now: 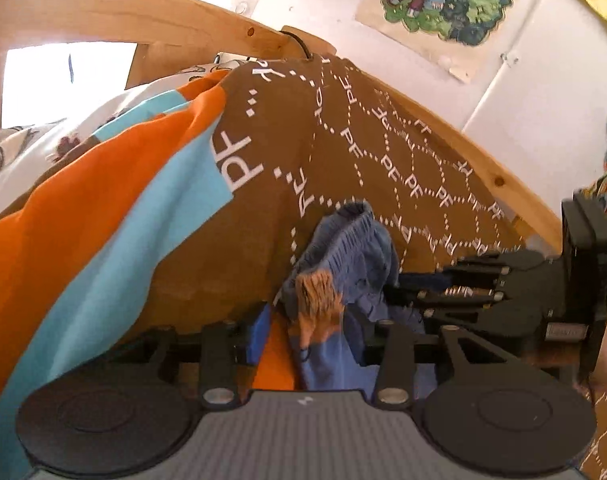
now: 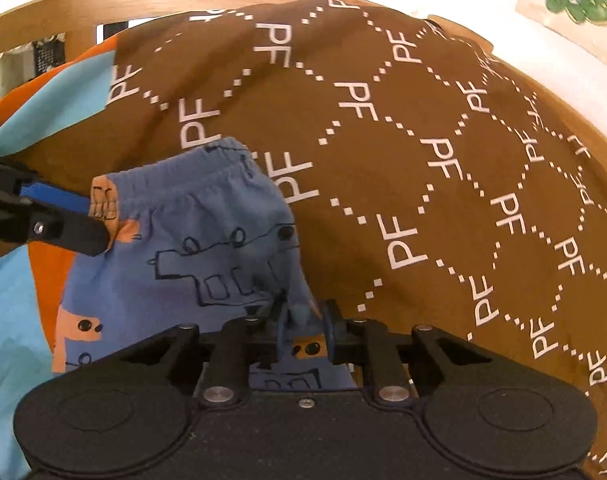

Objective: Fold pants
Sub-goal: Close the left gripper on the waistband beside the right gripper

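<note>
Your pants (image 2: 191, 248) lie on the brown blanket (image 2: 443, 140), which repeats "PF" in white; their waistband faces the wooden rail (image 2: 63, 4), legs running back toward you. Your left gripper (image 2: 99, 216) pinches the waistband corner. Your right gripper (image 2: 303, 332) pinches the pants' side edge.

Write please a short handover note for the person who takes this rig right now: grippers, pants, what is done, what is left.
Left gripper: shut on the orange corner of the blue pants at the waistband.
Right gripper: shut on the pants' other edge, lower down.
The pants hang bunched between both grippers over the brown PF blanket on the bed; wooden bed frame behind.
Done: pants picked up by both grippers.
Left: spread them flat on the blanket, then make the folds. No fold shows yet.
</note>
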The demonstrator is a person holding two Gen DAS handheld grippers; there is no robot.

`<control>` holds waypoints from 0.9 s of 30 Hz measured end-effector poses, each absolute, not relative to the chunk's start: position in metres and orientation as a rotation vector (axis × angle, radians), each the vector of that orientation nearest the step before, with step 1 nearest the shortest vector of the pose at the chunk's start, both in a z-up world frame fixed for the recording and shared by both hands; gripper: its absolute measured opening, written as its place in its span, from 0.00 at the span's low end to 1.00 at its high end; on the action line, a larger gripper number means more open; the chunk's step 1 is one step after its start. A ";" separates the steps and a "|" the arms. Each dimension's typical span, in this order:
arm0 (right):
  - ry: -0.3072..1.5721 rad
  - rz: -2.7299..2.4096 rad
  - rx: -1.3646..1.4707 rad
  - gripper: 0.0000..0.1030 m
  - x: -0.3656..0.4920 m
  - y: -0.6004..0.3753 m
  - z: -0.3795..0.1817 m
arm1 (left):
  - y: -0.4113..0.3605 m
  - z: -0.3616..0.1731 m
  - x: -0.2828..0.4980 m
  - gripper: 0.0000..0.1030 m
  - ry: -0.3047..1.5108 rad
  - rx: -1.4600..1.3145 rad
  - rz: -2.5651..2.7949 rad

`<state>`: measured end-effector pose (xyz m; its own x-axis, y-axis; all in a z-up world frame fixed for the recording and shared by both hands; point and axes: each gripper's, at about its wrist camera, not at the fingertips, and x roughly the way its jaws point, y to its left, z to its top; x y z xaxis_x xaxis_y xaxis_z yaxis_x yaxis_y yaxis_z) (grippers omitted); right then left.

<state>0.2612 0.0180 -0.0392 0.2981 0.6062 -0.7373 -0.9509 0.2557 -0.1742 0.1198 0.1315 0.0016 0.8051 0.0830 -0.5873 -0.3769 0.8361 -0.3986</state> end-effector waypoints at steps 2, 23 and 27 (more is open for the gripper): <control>0.601 1.145 -0.690 0.20 0.261 0.020 -0.042 | 0.138 0.000 0.125 0.45 0.569 -0.572 0.237; 0.527 1.060 -0.555 0.22 0.240 0.045 -0.031 | 0.118 0.008 0.129 0.17 0.532 -0.350 0.279; 0.516 1.045 -0.480 0.24 0.234 0.022 -0.022 | 0.126 0.008 0.129 0.17 0.542 -0.401 0.279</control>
<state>0.2342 0.0222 -0.0219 0.4059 0.6810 -0.6094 -0.8978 0.4217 -0.1267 0.1287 0.1260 0.0077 0.8223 0.1506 -0.5487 -0.3584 0.8861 -0.2940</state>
